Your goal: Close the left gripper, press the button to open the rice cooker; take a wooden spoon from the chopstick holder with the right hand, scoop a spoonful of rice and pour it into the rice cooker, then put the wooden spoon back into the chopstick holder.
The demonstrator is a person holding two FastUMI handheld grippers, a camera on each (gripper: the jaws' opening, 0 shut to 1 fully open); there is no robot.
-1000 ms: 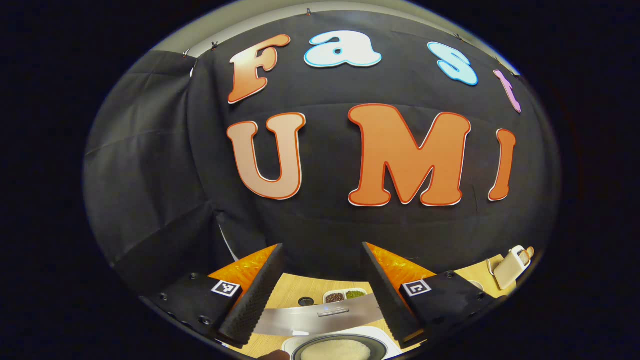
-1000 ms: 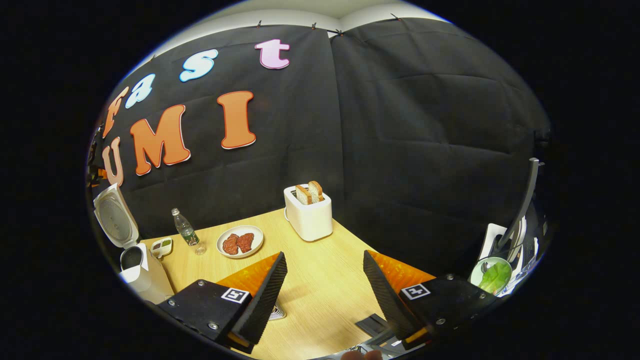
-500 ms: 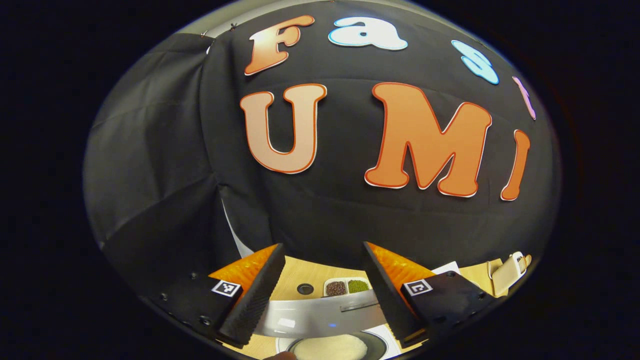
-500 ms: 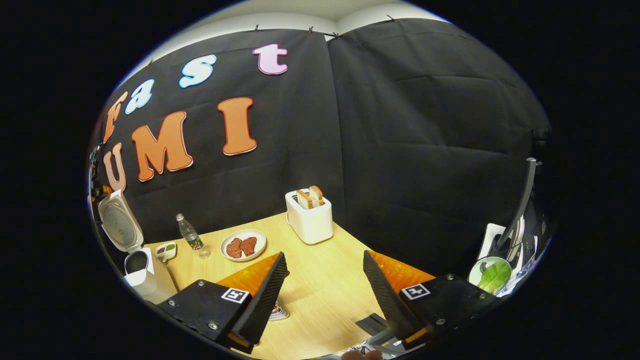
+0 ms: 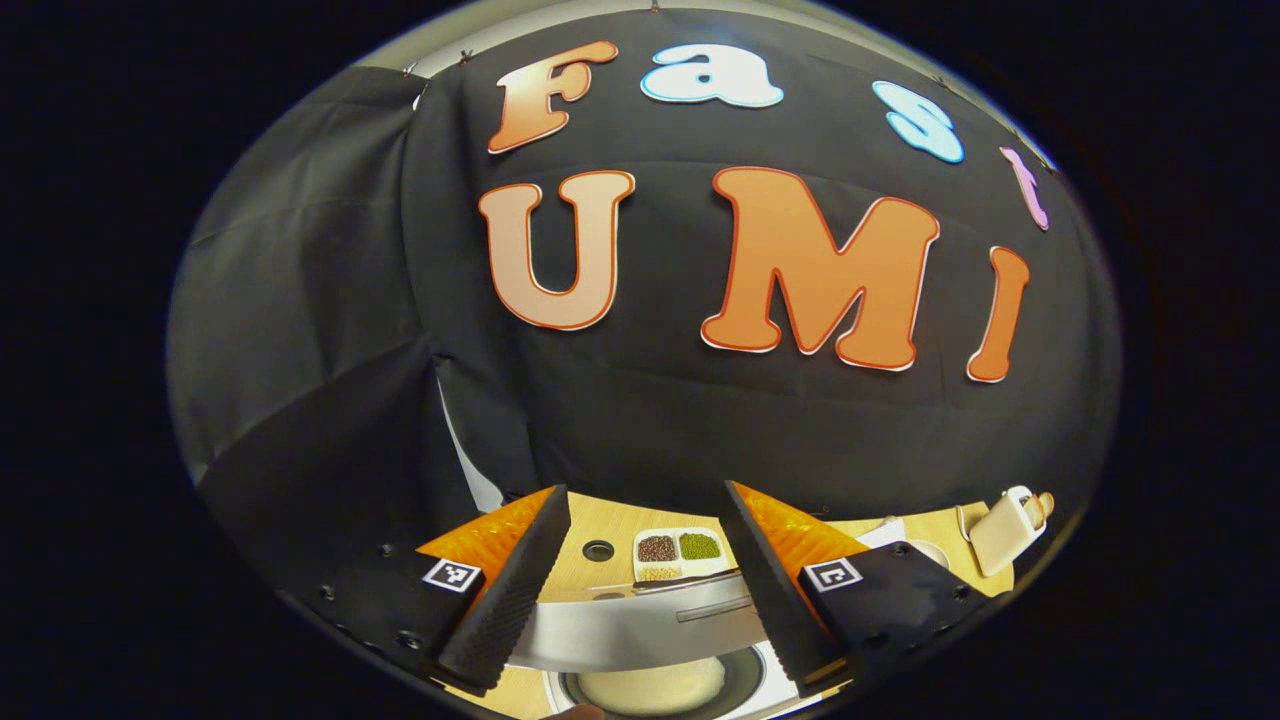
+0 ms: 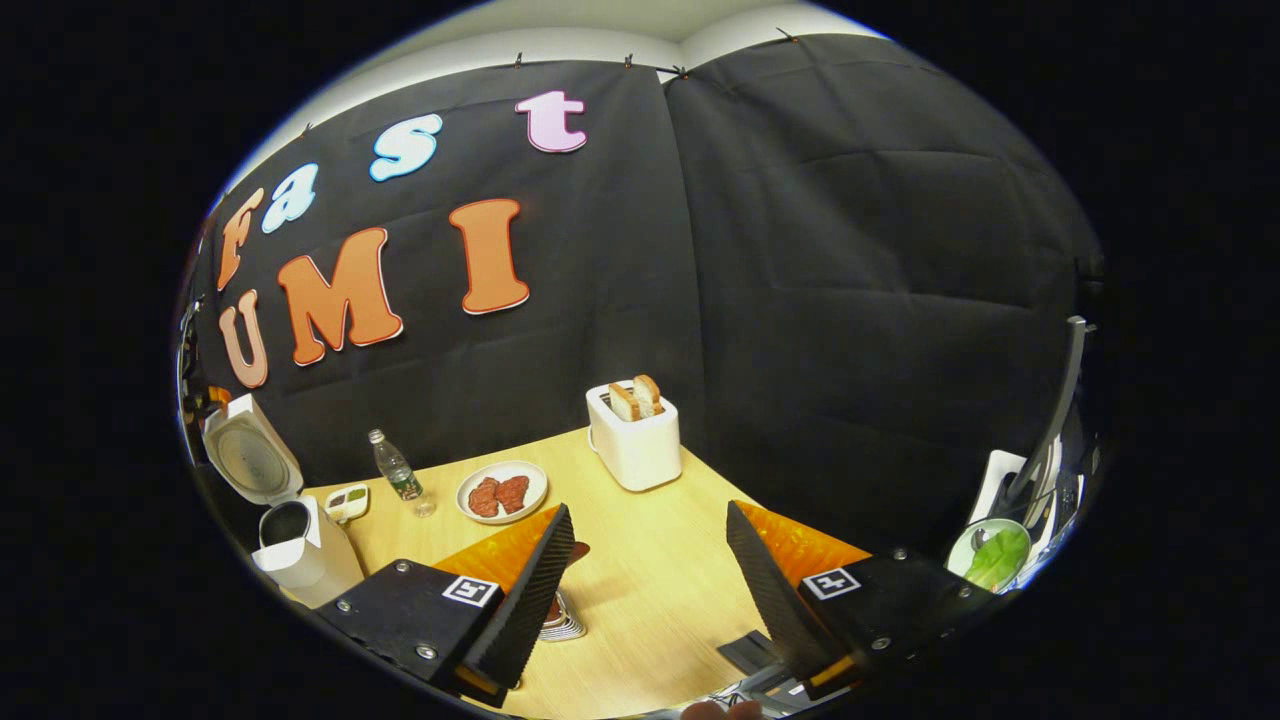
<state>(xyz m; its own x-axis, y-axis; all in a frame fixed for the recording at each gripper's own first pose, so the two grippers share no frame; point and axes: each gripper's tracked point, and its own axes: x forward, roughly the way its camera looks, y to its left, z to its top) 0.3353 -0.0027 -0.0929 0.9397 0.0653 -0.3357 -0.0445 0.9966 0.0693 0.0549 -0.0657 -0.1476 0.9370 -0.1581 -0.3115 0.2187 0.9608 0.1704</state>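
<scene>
The rice cooker (image 6: 300, 560) stands open at the table's left end, its lid (image 6: 250, 458) tipped up. In the left gripper view that silvery lid (image 5: 640, 625) crosses between my fingers, with the dark inner pot (image 5: 650, 690) and its white contents just below. My left gripper (image 5: 645, 590) is open and hovers above the cooker. My right gripper (image 6: 650, 590) is open over the table. A wire-coil holder (image 6: 562, 626) sits by its left finger, and a dark brown piece (image 6: 577, 549) rises from it, mostly hidden.
A white toaster (image 6: 635, 440) with bread stands at the back, with a plate of meat (image 6: 502, 492), a water bottle (image 6: 397, 470) and a small divided dish (image 6: 348, 497) to its left. A green-filled bowl (image 6: 990, 555) sits at the far right.
The left gripper has shifted slightly over the cooker, showing more of the divided dish behind the lid. The right gripper has eased back, bringing the wire-coil holder further into sight. Both stay open.
</scene>
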